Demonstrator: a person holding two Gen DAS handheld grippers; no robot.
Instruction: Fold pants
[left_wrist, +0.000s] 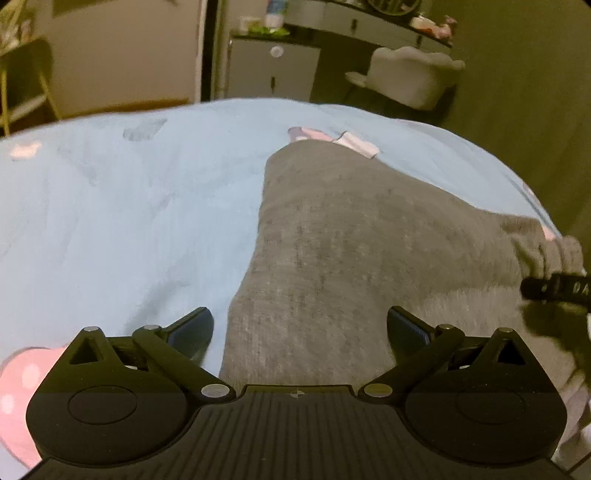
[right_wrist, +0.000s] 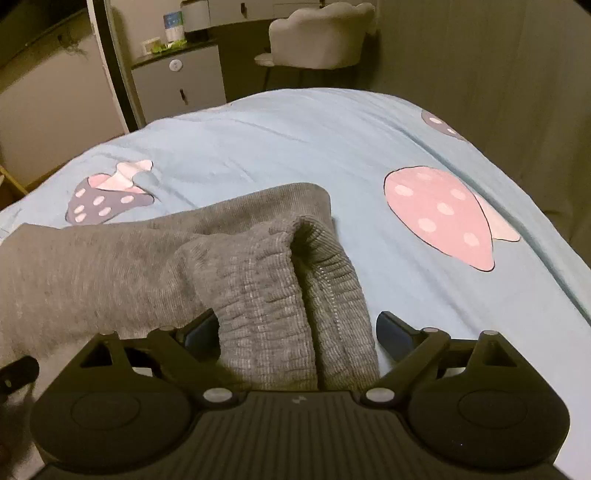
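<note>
While gray pants stretch lengthwise across a blue bedspread, the left claw hangs wide open above one leg, gripping nothing; the right claw, equally wide, straddles the ribbed waistband without closing.

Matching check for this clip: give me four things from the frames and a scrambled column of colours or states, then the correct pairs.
1. pants
2. bed cover
3. chair
4. right gripper

A. light blue, strawberry print
B. open, waistband between its fingers
C. grey knit, lying on the bed
D. pale, beyond the bed

Pairs: 1-C, 2-A, 3-D, 4-B
</note>
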